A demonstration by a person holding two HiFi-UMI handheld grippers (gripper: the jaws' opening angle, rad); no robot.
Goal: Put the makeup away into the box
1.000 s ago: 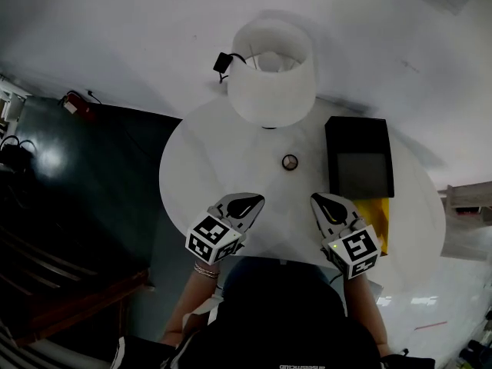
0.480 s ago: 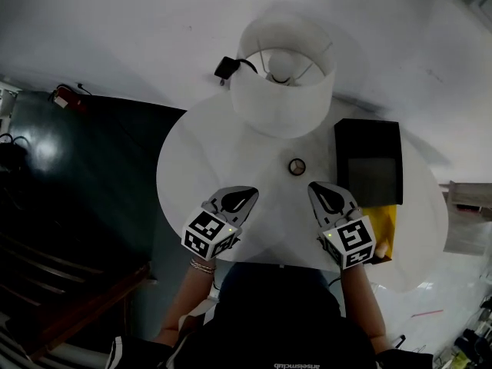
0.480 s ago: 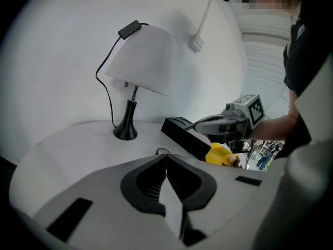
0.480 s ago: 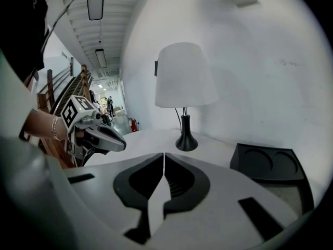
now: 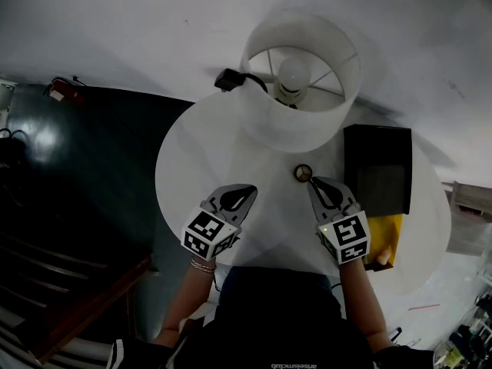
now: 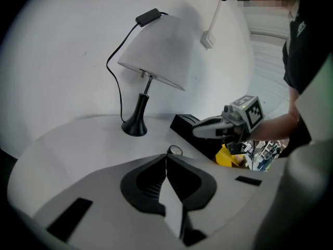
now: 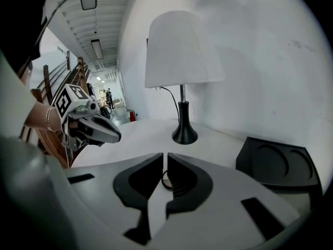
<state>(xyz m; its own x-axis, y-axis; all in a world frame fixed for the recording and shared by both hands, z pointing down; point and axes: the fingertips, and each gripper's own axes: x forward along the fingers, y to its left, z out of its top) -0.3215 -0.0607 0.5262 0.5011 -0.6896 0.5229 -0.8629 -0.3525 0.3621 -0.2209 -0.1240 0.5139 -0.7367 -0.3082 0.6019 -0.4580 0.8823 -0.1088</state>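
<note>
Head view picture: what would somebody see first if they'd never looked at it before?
Probably the big white lamp, at the far side of the round white table, its shade filling the picture's middle. Next, the left gripper and right gripper, side by side near the person, fingers shut and empty, with a small round compact just ahead of the right one. A black box sits at the table's right.

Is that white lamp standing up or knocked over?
Upright: the lamp stands on its black base on the round table, shade above the stem.
</note>
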